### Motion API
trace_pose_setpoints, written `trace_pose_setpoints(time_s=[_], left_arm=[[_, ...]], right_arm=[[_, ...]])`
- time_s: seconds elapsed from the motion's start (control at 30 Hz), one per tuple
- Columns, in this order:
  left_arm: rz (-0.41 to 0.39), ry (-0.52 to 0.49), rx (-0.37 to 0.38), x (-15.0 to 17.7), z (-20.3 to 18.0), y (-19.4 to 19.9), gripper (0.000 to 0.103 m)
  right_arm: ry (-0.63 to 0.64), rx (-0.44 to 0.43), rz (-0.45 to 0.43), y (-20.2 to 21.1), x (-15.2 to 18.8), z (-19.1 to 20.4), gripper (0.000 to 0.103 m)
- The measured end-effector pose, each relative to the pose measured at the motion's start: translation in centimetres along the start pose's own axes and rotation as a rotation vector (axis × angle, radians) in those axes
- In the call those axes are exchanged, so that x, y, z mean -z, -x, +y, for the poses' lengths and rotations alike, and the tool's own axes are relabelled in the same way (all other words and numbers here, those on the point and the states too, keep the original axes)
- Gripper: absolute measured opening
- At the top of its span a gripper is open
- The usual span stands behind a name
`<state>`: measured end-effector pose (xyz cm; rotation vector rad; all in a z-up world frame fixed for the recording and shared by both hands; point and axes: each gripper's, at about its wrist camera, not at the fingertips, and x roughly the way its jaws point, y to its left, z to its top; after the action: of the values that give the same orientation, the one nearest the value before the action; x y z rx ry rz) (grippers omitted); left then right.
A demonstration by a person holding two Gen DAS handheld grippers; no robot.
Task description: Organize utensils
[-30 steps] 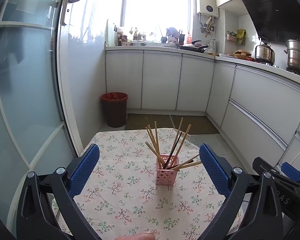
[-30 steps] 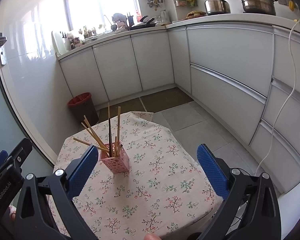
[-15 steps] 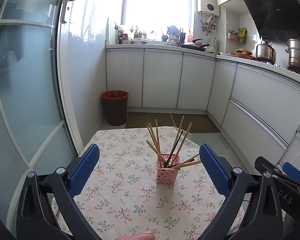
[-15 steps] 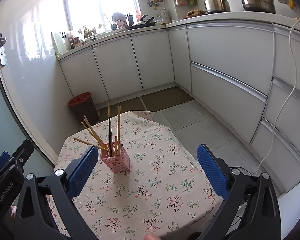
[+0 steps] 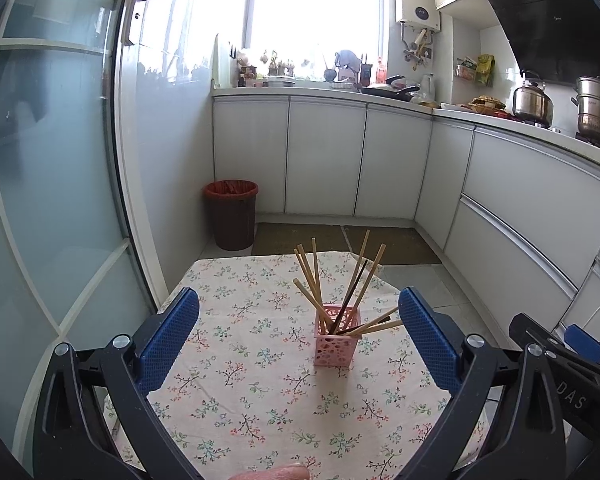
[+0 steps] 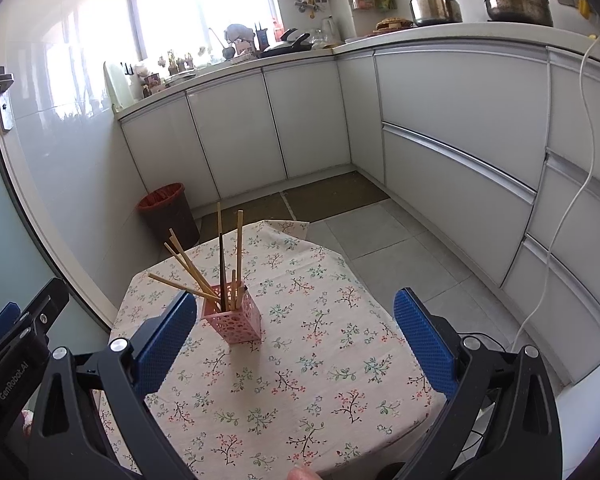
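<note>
A pink perforated holder (image 5: 336, 336) stands upright on the small table with a floral cloth (image 5: 236, 392). Several wooden chopsticks (image 5: 314, 280) and one dark one fan out of it. My left gripper (image 5: 298, 328) is open and empty, held back above the table's near side, with the holder between its blue pads in view. In the right wrist view the holder (image 6: 234, 318) sits just right of the left pad. My right gripper (image 6: 296, 332) is open and empty above the table (image 6: 332, 380).
A red-lined bin (image 5: 231, 214) stands on the floor beyond the table. White cabinets (image 5: 324, 160) run along the back and right. A glass door (image 5: 52, 200) is on the left. The right gripper's body (image 5: 560, 364) shows at the left view's lower right.
Both grippers have drawn back and risen slightly, so the holder looks a little farther away. The holder and chopsticks have not moved.
</note>
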<state>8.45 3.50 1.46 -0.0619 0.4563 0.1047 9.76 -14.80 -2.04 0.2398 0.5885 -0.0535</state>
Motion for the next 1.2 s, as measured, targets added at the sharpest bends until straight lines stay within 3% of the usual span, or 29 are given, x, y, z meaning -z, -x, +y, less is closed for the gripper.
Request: trace_pose_setpoints(time_s=[0.57,0.67,1.2], left_arm=[[0.000,0.003,-0.008,-0.03,-0.07,-0.08,0.096],[0.002,0.010,0.017,0.08,0.03,-0.16,0.096],[-0.025,-0.054,0.041,0.34,-0.66,0.00,0.094]], right_arm=[[0.001,-0.002,0.013,-0.45,0.09,-0.04,0.096],[-0.002,-0.004,0.020,-0.58,0.24,0.00,0.096],[-0.021,-0.005,0.028,-0.87,0.28,-0.38,0.096]])
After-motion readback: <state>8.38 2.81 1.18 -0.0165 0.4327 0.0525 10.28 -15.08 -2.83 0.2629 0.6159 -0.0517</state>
